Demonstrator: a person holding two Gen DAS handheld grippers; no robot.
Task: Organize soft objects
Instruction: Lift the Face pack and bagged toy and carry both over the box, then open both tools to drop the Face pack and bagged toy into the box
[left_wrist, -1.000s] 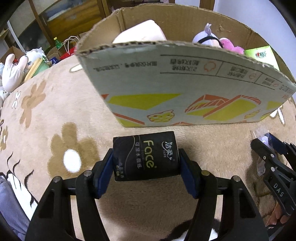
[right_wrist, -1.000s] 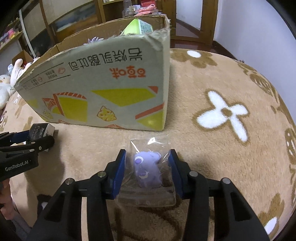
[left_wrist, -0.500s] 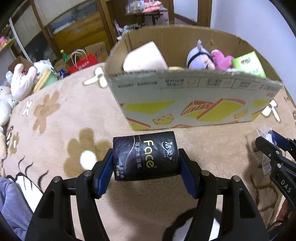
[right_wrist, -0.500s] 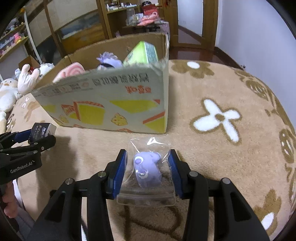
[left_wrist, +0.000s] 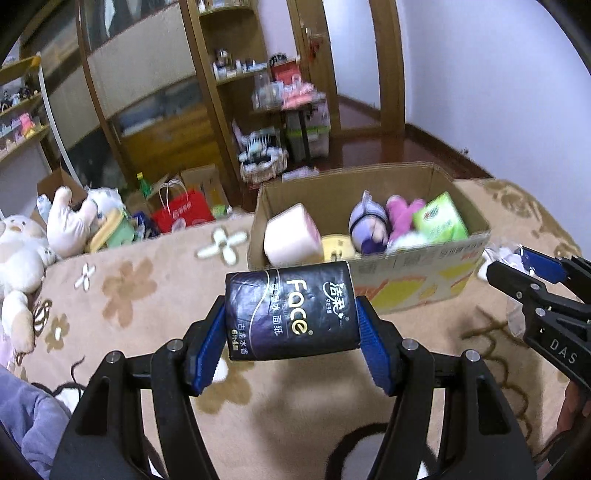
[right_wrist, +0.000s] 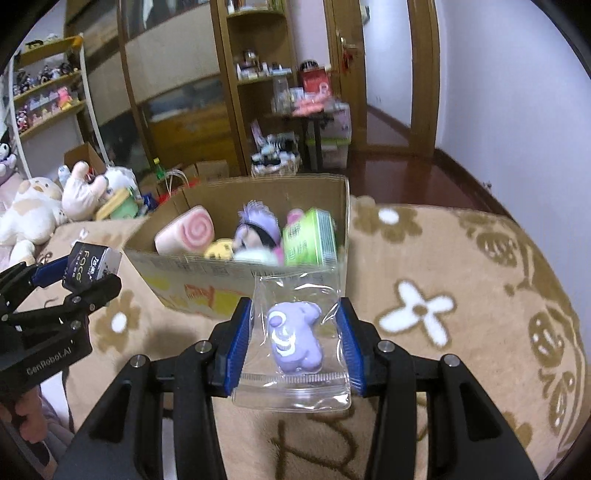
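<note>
Cardboard open-topped box (left_wrist: 413, 291) sits on the beige flowered blanket (left_wrist: 140, 295), plush toys inside; left claw (left_wrist: 291, 328) clamps a black rectangular tissue pack (left_wrist: 291, 314) aloft before it; right claw (right_wrist: 295, 345) grips a clear plastic zip bag (right_wrist: 295, 391) holding a small purple toy (right_wrist: 293, 341).

We count one cardboard box (left_wrist: 406, 273), two tissue packs, one black (left_wrist: 293, 315) and one green (left_wrist: 439, 219), one bagged purple toy (right_wrist: 295, 338), two grippers.
</note>
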